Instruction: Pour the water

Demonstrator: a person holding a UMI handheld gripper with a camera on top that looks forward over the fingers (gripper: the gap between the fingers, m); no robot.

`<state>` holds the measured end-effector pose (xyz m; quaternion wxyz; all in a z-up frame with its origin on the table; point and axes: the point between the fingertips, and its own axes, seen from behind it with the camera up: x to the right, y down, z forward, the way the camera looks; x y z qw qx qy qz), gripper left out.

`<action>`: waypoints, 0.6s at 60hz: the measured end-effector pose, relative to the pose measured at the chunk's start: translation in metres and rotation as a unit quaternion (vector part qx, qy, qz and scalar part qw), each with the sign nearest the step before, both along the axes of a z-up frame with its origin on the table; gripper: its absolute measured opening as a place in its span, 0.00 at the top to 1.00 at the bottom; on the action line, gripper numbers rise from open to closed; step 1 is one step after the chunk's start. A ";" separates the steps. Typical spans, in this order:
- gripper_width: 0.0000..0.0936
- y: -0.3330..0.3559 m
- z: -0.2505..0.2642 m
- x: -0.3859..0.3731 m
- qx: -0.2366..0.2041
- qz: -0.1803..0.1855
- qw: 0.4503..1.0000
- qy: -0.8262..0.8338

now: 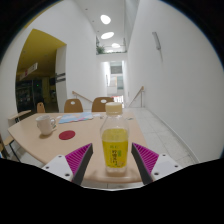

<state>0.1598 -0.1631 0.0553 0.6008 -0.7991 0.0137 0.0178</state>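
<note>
Fingers of the gripper (115, 166) showed at the bottom centre of the frame, their magenta pads (79, 158) angled in toward a bottle (115, 143) that stood between them. Each pad met a side of the bottle, so the fingers appeared to be pinching it at its lower half.

That bottle sat upright in the lower middle of the frame, clear plastic with a white cap and a yellow label, and its contents looked yellowish through the label. Whether its base touched the surface below could not be told, since the fingers hid it.

Beyond the bottle a light wooden table (60, 142) stretched toward the left centre of the frame. On it lay a round red coaster (67, 134), to the left of the bottle and well apart from it. Farther left and a little higher stood a pale cup (45, 125) on a saucer.

Behind the table, wooden chairs (73, 105) lined up across the middle of the frame. A white corridor ran off in the upper centre, with ceiling lights (105, 19) glowing at the top. A yellow wall (42, 52) filled the upper left, and a plain white wall (175, 70) took up the right side.
</note>
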 end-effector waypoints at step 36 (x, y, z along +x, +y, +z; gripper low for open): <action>0.70 0.052 0.008 0.008 0.045 -0.083 0.995 -0.020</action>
